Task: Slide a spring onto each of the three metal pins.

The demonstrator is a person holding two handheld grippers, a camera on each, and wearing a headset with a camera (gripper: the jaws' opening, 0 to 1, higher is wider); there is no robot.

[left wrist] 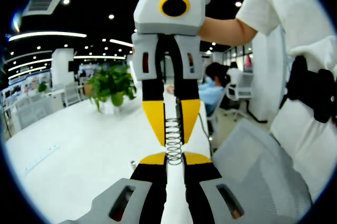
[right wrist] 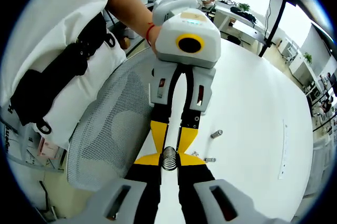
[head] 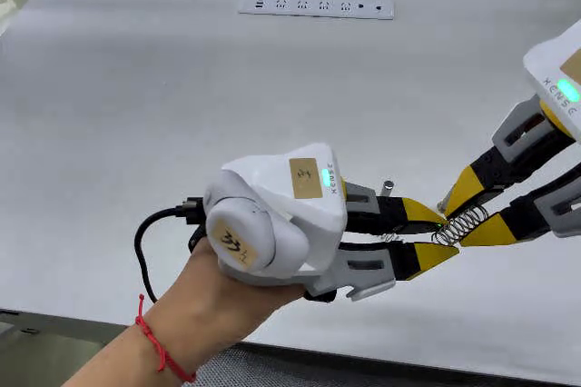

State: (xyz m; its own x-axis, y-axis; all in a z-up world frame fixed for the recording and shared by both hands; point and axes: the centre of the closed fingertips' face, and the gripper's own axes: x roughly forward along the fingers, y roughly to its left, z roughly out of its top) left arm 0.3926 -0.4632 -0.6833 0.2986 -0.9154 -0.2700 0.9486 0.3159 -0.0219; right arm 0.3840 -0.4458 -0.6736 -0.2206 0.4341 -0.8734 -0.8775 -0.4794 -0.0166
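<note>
A coiled steel spring (head: 461, 223) hangs in the air between the two grippers, which meet tip to tip over the white table (head: 182, 133). My left gripper (head: 443, 234), held from below, pinches the spring's near end (left wrist: 174, 153). My right gripper (head: 456, 223) comes in from the right and is shut on the spring's sides; its own view shows the spring (right wrist: 168, 157) end-on. A thin dark rod (left wrist: 178, 112) runs on from the spring between the right jaws; I cannot tell whether it is a pin. One metal pin (head: 388, 188) stands upright just behind the left gripper. Two pins (right wrist: 216, 134) (right wrist: 209, 159) rest on the table.
A white power strip (head: 317, 7) lies at the far side of the table. A black cable (head: 145, 242) loops from the left gripper near the table's front edge (head: 381, 364). A grey mesh chair (right wrist: 105, 129) and the person's body stand just off that edge.
</note>
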